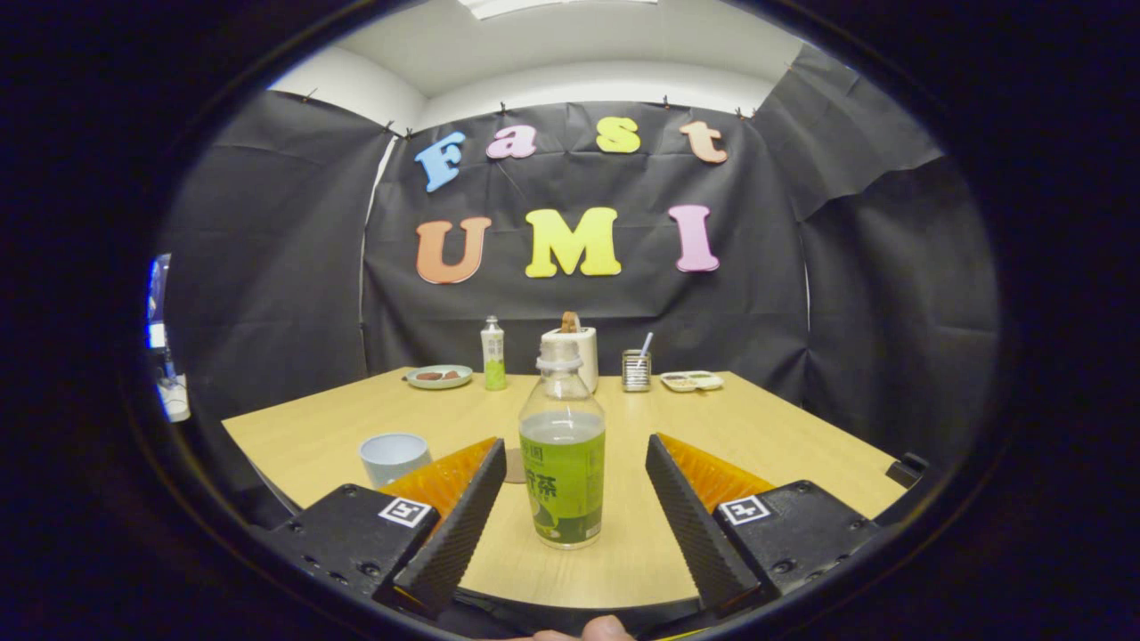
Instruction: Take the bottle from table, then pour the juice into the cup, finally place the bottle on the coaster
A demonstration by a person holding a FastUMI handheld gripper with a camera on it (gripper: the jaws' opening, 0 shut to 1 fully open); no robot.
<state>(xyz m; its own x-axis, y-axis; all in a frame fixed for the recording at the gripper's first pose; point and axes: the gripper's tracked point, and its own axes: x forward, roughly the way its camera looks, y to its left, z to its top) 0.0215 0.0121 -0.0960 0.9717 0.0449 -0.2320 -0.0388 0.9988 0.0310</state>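
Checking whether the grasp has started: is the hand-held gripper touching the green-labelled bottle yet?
Apart. In the gripper view the hand-held gripper is open, and bare table shows on both sides of the bottle standing between its fingers.

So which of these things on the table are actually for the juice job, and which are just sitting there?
For the job: bottle between the open fingers; cup; coaster.

Just lying about: small bottle, plate, white box, metal holder, tray.
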